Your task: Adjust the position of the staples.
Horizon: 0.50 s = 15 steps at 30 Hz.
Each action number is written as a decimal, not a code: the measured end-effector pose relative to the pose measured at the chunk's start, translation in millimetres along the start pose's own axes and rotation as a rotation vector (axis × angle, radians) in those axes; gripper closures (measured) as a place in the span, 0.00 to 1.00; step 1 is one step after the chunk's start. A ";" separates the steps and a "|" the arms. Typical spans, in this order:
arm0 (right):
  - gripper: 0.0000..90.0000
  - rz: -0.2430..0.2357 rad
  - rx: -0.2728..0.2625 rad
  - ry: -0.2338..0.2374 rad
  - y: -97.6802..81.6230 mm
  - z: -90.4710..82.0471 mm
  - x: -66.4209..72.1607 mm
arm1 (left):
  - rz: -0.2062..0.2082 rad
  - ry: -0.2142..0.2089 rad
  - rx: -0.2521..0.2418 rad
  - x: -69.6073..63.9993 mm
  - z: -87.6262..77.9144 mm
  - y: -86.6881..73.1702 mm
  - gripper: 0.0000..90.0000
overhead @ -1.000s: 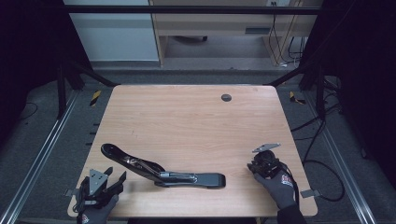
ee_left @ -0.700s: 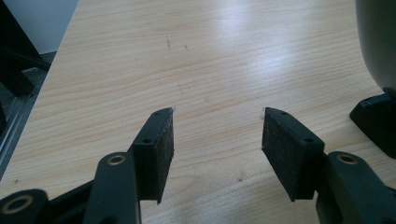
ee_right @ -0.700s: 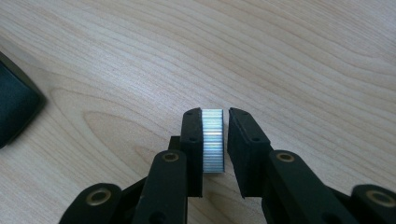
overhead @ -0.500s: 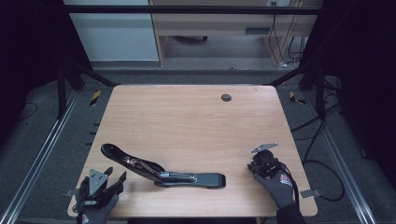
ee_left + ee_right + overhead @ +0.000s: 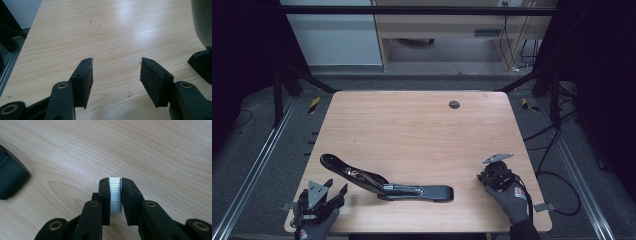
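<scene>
A long black stapler (image 5: 412, 191) lies opened out near the front of the wooden table (image 5: 412, 130), its upper arm (image 5: 347, 172) raised toward the left. My right gripper (image 5: 484, 177) rests on the table to the stapler's right. Its jaws have just been closing and are shut on a silvery strip of staples (image 5: 115, 195), held upright between the pads of the right gripper (image 5: 115, 182). The stapler's black end (image 5: 10, 180) lies off to the left in that view. My left gripper (image 5: 337, 187) sits at the front left corner, open with nothing between the jaws of the left gripper (image 5: 116, 72). The stapler (image 5: 201, 62) is at its right.
A small round dark grommet (image 5: 454, 104) sits near the table's far edge. Metal rails (image 5: 257, 165) run along both sides of the table, and cables (image 5: 557, 175) lie on the floor to the right. A desk and cabinet stand beyond the far edge.
</scene>
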State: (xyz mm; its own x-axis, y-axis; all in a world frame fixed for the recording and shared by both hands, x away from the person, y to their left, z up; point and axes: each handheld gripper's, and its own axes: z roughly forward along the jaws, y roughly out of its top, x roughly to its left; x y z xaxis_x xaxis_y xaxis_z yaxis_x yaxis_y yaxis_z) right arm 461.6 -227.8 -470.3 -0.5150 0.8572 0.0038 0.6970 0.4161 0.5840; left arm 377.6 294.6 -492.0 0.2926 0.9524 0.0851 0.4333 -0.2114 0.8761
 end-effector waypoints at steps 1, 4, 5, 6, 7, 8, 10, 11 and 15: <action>0.87 0.007 -0.003 0.002 0.2 -1.4 0.1 | 0.000 0.000 -0.001 0.1 -0.1 0.0 0.48; 0.87 -0.017 -0.024 0.002 0.2 -3.9 -0.4 | -0.001 0.000 -0.002 -0.2 -0.1 0.0 0.48; 0.87 -0.015 -0.031 0.012 0.6 -4.9 0.5 | -0.001 0.001 -0.002 -0.4 0.0 0.0 0.48; 0.87 -0.014 -0.032 0.016 1.2 -6.3 1.5 | -0.001 0.000 -0.002 -0.6 0.2 0.0 0.48; 0.87 -0.038 -0.046 0.018 1.3 -6.4 1.5 | 0.000 -0.001 -0.001 -0.9 0.4 -0.1 0.48; 0.87 -0.047 -0.049 0.024 2.2 -7.4 2.7 | -0.002 -0.002 -0.001 -1.1 0.5 -0.1 0.48; 0.87 -0.064 -0.056 0.026 3.7 -8.1 3.9 | -0.003 -0.003 -0.001 -1.0 0.5 -0.1 0.48; 0.87 -0.072 -0.059 0.029 4.7 -9.0 4.4 | -0.003 -0.002 -0.001 -0.8 0.4 -0.2 0.48; 0.87 -0.087 -0.080 0.051 8.3 -12.7 6.7 | -0.005 -0.003 0.000 -0.8 0.4 -0.2 0.48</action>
State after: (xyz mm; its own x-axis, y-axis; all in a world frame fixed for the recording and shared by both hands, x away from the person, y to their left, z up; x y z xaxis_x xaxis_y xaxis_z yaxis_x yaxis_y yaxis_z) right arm 457.6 -222.5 -455.1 -0.5979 0.8015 -0.0090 0.6078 0.4606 0.6469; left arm 377.7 293.9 -492.5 0.2931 0.9528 0.0795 0.4348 -0.2069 0.8764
